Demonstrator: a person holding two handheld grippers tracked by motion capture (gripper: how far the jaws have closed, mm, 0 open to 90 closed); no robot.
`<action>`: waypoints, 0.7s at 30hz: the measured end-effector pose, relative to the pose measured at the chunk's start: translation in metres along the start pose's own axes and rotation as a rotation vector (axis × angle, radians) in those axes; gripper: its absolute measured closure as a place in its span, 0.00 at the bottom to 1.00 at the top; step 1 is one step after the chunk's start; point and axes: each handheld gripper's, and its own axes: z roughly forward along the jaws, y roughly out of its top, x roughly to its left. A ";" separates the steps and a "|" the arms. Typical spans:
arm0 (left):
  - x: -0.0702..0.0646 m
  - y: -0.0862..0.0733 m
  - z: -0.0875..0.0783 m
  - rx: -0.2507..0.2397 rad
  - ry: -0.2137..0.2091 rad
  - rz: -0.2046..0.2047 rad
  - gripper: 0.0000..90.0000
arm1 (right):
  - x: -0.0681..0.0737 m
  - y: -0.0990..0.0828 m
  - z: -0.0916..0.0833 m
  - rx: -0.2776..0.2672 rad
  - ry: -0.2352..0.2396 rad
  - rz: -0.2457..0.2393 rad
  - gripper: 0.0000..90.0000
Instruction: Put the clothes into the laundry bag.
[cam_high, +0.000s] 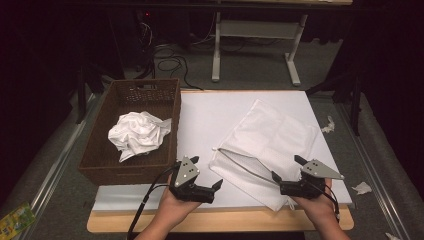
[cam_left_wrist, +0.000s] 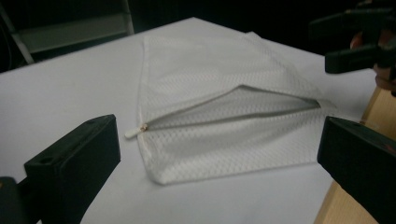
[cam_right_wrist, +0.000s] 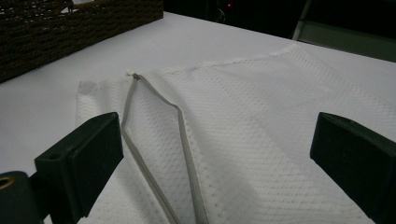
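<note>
From above, your left gripper (cam_high: 206, 172) sits at the near edge of the white table (cam_high: 210, 115), jaws spread wide with nothing between them, just left of the white mesh bag (cam_high: 272, 137). Your right gripper (cam_high: 288, 169) hovers over the bag's near right corner, also released and empty. The bag lies flat on the right half of the table, its zipper (cam_high: 240, 157) partly undone along the near side. The brown wicker basket (cam_high: 165, 95) stands at the table's left edge with a crumpled white cloth (cam_high: 139, 134) inside.

In the left gripper view, your two black jaws stand far apart, and the mesh bag (cam_left_wrist: 219, 116) lies beyond them with its zipper mouth gaping and the pull (cam_left_wrist: 135, 130) at the left end.

In the right gripper view, the jaws are wide and clear above the bag (cam_right_wrist: 261, 140); the grey zipper (cam_right_wrist: 159, 140) runs between them, and the basket (cam_right_wrist: 70, 28) stands well off at the upper left.
</note>
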 end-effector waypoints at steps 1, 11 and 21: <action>0.001 0.002 0.000 -0.008 0.007 -0.001 0.00 | 0.000 0.000 0.000 0.000 0.004 0.002 0.03; 0.012 0.009 -0.009 -0.003 0.038 0.020 0.03 | -0.001 -0.001 0.000 0.003 -0.001 0.018 0.04; 0.035 0.004 -0.039 -0.034 0.080 -0.015 0.05 | -0.002 -0.002 0.000 0.003 0.005 0.022 0.04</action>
